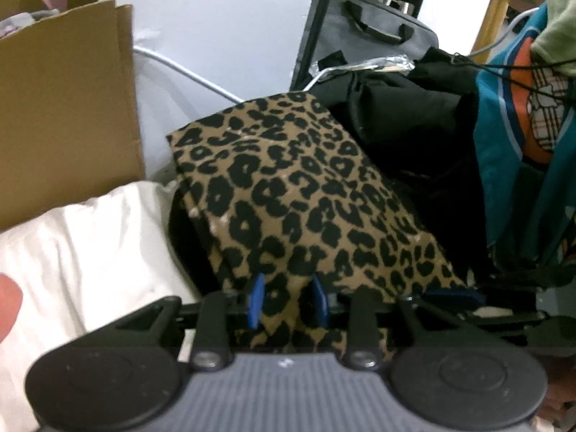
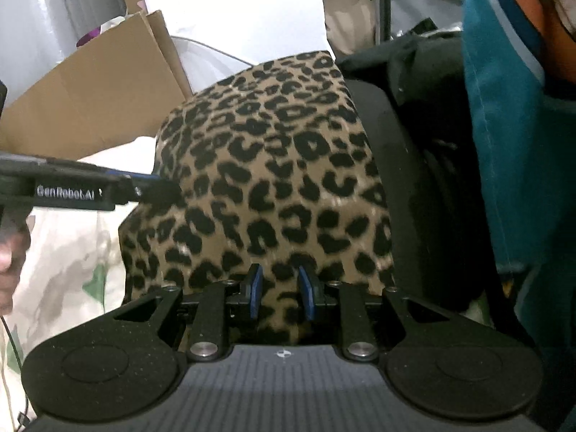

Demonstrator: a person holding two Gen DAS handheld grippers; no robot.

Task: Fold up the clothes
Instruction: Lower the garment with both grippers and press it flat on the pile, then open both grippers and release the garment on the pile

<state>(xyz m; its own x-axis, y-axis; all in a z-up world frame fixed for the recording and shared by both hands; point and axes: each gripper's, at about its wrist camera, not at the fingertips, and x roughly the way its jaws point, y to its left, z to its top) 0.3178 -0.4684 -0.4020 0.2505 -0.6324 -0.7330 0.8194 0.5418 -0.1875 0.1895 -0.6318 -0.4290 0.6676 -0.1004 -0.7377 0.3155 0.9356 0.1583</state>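
Observation:
A folded leopard-print garment [image 1: 288, 180] fills the middle of the left wrist view and slopes down toward me. My left gripper [image 1: 288, 302] is shut on its near edge, with cloth bunched between the blue pads [image 1: 255, 302]. In the right wrist view the same garment [image 2: 273, 165] drapes as a rounded hump, and my right gripper [image 2: 281, 291] is shut on its near edge. The left gripper [image 2: 158, 185] reaches in from the left there, its tip on the garment's left side. The right gripper [image 1: 450, 293] shows side-on at the garment's right corner.
A cardboard box [image 1: 64, 108] stands at the back left, beside white bedding [image 1: 90, 244]. A black garment [image 1: 414, 136] and a teal one [image 1: 511, 151] pile up on the right. A grey bag [image 1: 378, 32] and a white cable [image 1: 187, 72] lie behind. A hand [image 2: 10, 252] shows at the left edge.

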